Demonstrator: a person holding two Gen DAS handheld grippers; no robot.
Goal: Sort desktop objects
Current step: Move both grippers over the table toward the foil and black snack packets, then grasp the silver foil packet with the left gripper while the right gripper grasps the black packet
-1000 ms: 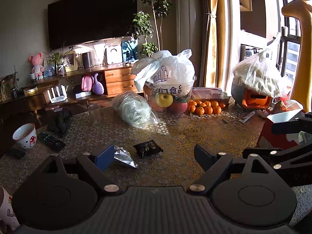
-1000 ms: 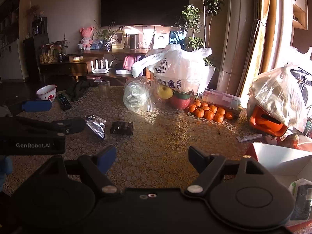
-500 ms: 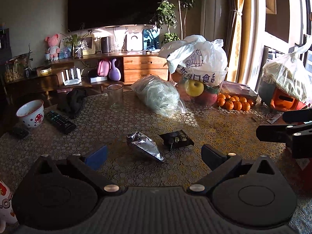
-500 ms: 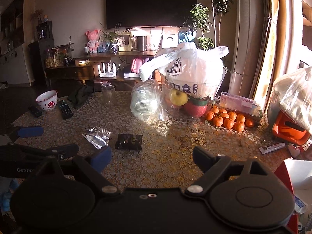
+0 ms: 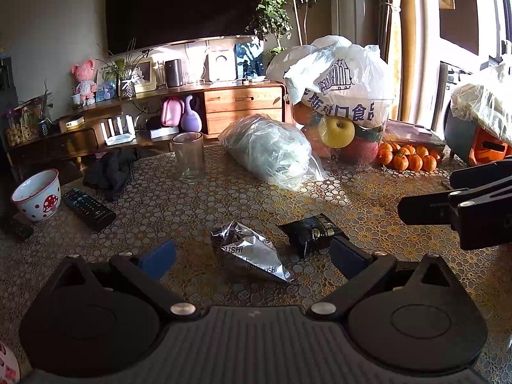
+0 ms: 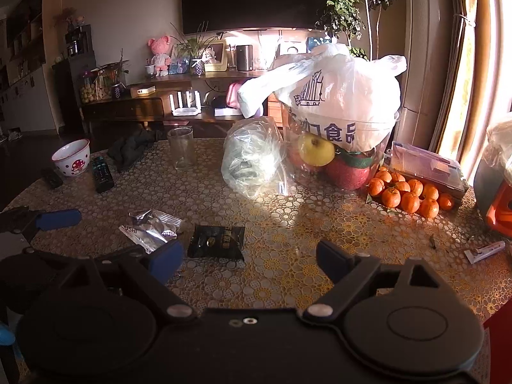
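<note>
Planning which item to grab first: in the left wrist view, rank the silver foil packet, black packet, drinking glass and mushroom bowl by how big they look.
1. silver foil packet, though it lies nearest the camera
2. mushroom bowl and drinking glass, too alike to rank
3. black packet, partly hidden

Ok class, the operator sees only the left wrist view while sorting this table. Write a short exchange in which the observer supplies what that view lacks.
Operator: I see the right gripper only side-on. Is it holding anything?
Observer: No. Its own camera shows it open and gripping nothing; the black packet lies on the table just ahead of it.
Operator: Anything to sort to the right of the oranges?
Observer: Yes, a small white tube lies flat on the table there, apart from them.
</note>
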